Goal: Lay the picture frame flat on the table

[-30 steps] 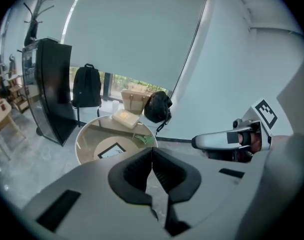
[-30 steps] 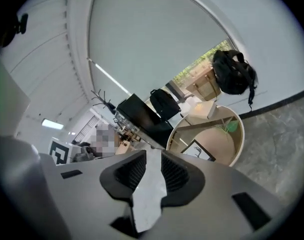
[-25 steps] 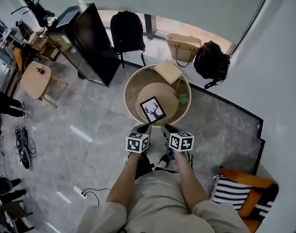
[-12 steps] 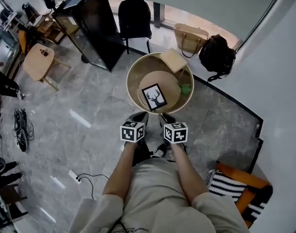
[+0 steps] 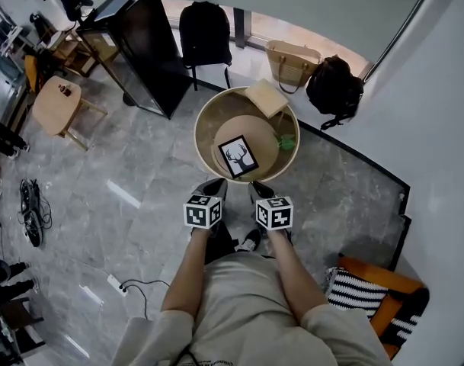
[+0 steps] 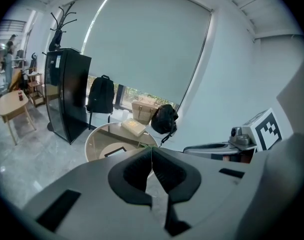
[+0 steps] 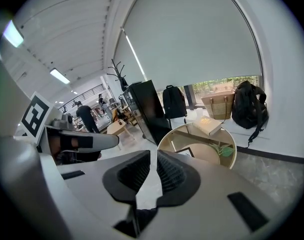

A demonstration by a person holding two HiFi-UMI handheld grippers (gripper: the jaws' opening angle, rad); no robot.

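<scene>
The picture frame (image 5: pixel 238 156), black-edged with a deer print, appears to lie flat and face up on the round glass-topped table (image 5: pixel 205 120). It also shows small in the left gripper view as the frame (image 6: pixel 117 151) and in the right gripper view as the frame (image 7: pixel 185 151). My left gripper (image 5: pixel 216 184) and right gripper (image 5: pixel 258 188) hover side by side at the table's near rim, short of the frame. The left gripper (image 6: pixel 152 150) is shut with its tips meeting. The right gripper (image 7: pixel 152 155) is shut too, and holds nothing.
A tan book (image 5: pixel 265 97) and a small green plant (image 5: pixel 287 142) sit on the table's far side. Beyond stand a black cabinet (image 5: pixel 144 52), a backpack on a chair (image 5: pixel 203 40), a tan tote (image 5: pixel 292 59) and a black backpack (image 5: pixel 334 90). A striped cushion (image 5: pixel 365 300) lies at the right.
The head view has shifted slightly. Both grippers stay shut at the table's near rim, and the frame has not moved.
</scene>
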